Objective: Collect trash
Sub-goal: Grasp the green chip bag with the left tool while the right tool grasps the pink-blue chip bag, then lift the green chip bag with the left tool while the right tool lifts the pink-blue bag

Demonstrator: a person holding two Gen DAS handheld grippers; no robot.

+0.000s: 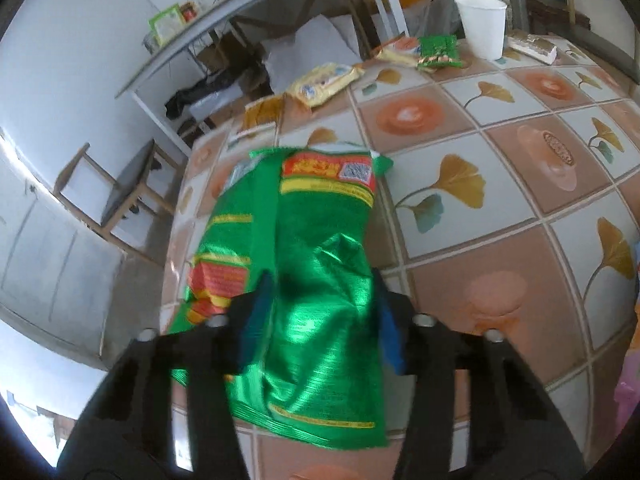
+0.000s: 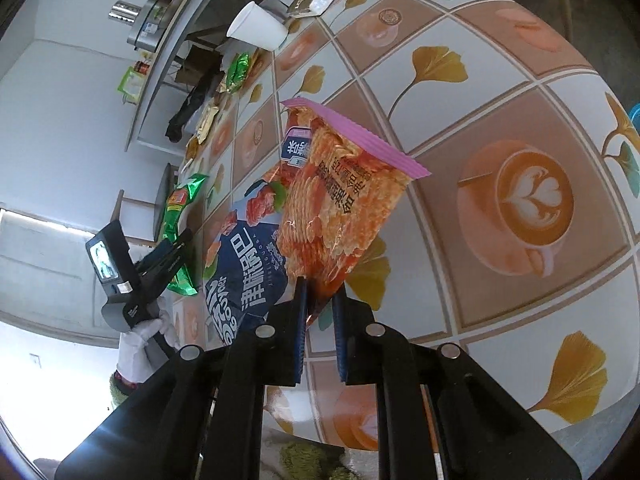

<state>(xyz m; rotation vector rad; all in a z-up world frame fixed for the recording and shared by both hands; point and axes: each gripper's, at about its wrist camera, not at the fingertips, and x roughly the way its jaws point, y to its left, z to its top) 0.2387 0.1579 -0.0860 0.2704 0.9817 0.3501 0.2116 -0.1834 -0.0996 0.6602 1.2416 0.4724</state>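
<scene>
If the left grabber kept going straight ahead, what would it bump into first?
Most likely nothing new: the green snack bag already sits between the left gripper fingers. Beyond it comes the tiled tablecloth, though depth is hard to judge.

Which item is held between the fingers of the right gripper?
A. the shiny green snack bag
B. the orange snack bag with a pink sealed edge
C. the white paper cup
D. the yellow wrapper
B: in the right wrist view the right gripper pinches the lower end of the orange snack bag.

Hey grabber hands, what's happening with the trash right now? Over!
Right gripper pinching orange snack bag. Left gripper around green foil bag, grip unclear. Nothing blocking.
</scene>
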